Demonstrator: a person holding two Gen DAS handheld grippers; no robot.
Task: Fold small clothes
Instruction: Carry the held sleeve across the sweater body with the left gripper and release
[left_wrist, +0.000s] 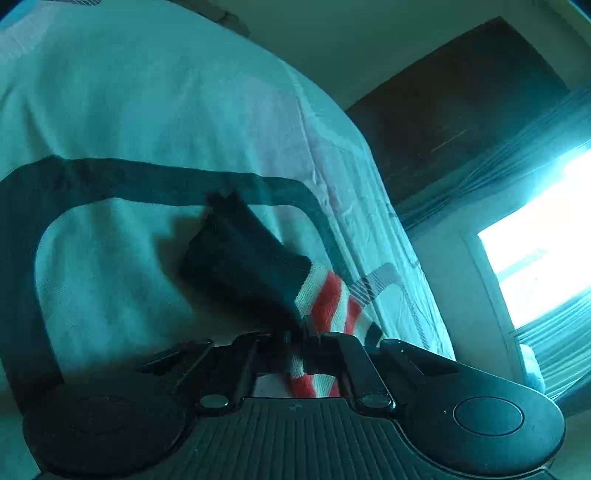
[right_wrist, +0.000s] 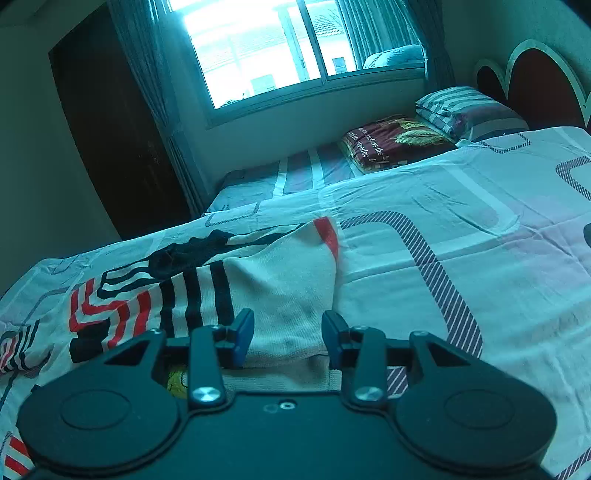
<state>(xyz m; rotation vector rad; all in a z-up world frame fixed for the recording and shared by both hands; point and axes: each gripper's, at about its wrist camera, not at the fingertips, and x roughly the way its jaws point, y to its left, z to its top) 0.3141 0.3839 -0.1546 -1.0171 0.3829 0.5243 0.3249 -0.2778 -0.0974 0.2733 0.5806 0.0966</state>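
My left gripper (left_wrist: 301, 345) is clamped tight on a red-and-white striped sock (left_wrist: 325, 302), whose dark end (left_wrist: 240, 258) hangs out just above the patterned bedsheet (left_wrist: 147, 110). My right gripper (right_wrist: 287, 338) hovers with its blue fingers (right_wrist: 243, 338) spread wide and holding nothing, either side of a cream garment (right_wrist: 284, 280) with black and red stripes lying flat on the bed; beyond it sit a folded maroon blanket (right_wrist: 391, 142), a striped pillow (right_wrist: 465, 107) and the window (right_wrist: 258, 48)
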